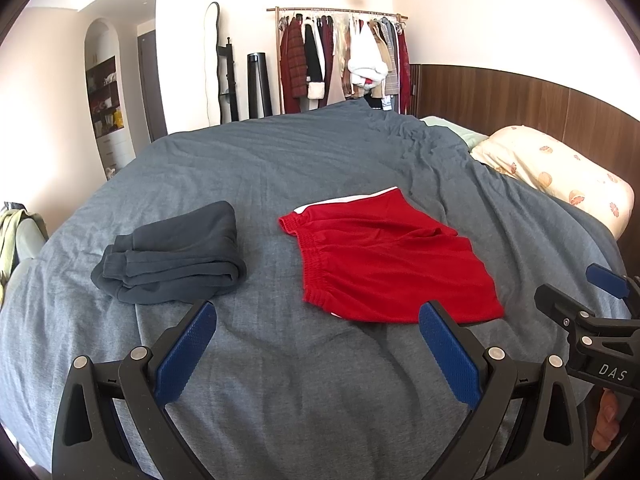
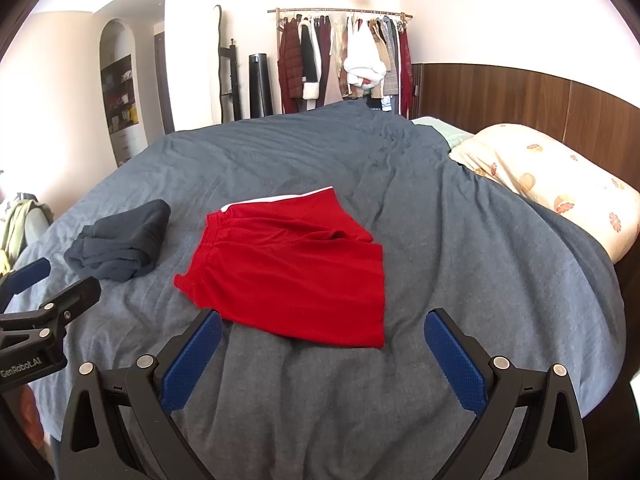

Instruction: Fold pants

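Note:
Red shorts [image 1: 384, 264] with a white side stripe lie folded in half on the grey duvet [image 1: 280, 168], waistband to the left. They also show in the right wrist view [image 2: 292, 276]. A folded dark grey pair of pants [image 1: 172, 264] lies to their left, also in the right wrist view [image 2: 120, 248]. My left gripper [image 1: 318, 320] is open and empty, held above the duvet just in front of the shorts. My right gripper [image 2: 322, 324] is open and empty, near the shorts' front edge. Each gripper shows at the edge of the other's view.
A cream floral pillow [image 1: 560, 176] lies at the right against a wooden headboard [image 1: 520, 100]. A clothes rack [image 1: 344, 56] with hanging garments stands behind the bed. A shelf alcove [image 1: 106, 96] is at the left wall.

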The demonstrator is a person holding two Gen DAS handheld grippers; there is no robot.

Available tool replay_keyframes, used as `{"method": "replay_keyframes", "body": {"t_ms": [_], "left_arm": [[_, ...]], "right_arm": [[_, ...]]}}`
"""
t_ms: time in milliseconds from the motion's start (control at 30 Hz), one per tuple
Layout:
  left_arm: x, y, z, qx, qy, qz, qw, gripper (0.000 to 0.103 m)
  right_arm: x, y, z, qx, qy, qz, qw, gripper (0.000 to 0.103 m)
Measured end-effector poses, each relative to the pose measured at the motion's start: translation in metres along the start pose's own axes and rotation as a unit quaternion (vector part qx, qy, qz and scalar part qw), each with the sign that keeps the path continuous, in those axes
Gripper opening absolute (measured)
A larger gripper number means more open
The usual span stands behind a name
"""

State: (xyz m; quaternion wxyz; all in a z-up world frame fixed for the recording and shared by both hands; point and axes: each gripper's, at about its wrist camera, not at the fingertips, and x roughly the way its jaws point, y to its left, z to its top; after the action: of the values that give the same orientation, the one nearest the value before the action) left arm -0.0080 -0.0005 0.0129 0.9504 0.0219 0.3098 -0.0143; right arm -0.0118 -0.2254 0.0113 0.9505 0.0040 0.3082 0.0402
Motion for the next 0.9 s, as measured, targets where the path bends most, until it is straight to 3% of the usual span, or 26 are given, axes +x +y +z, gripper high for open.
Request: {"method": "replay_keyframes", "body": {"t_ms": [433,900], "left_arm": [[0.007,0.001,-0.002,-0.001,0.004,0.008,1.0,0.103],[0.037,0.005,-0.025,0.015,0.014,0.041,0.9989,0.103]], "right_arm": [[0.005,0.002,-0.002,-0.006,0.007,-0.004,1.0,0.102],[0.035,0.007,-0.02,-0.026,0.044,-0.022,0.998,0.102]]}}
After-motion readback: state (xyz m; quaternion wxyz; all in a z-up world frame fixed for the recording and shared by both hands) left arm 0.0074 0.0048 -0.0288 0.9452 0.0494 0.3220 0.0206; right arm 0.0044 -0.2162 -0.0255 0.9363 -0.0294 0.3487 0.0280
